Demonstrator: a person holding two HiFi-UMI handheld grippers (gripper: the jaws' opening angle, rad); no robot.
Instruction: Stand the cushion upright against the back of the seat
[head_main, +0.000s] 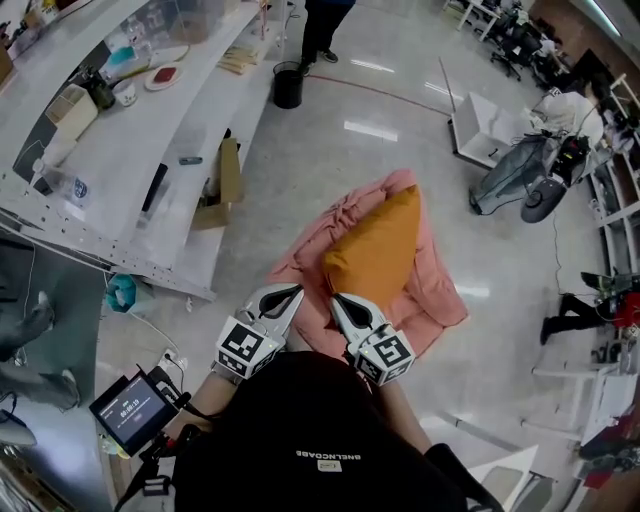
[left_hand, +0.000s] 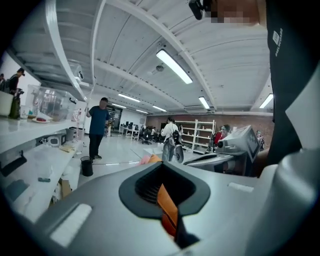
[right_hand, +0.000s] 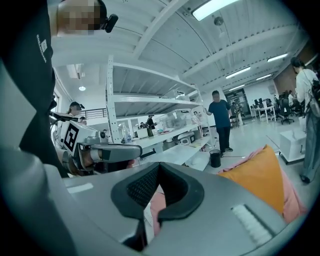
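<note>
An orange cushion (head_main: 375, 248) lies flat and lengthwise on a seat draped in pink cloth (head_main: 440, 295). My left gripper (head_main: 288, 296) is shut just left of the cushion's near end, a little apart from it. My right gripper (head_main: 337, 300) is shut with its tips at the cushion's near edge. In the left gripper view the jaws of the left gripper (left_hand: 165, 187) are closed, and an orange strip shows through their slit. In the right gripper view the right gripper (right_hand: 154, 192) is closed too, with the cushion (right_hand: 260, 180) to its right and pink cloth in the slit.
A long white workbench (head_main: 150, 150) with clutter runs along the left, and a cardboard box (head_main: 226, 185) leans at its foot. A black bin (head_main: 287, 85) and a standing person (head_main: 322, 30) are beyond. Grey equipment (head_main: 520, 180) sits on the floor at right.
</note>
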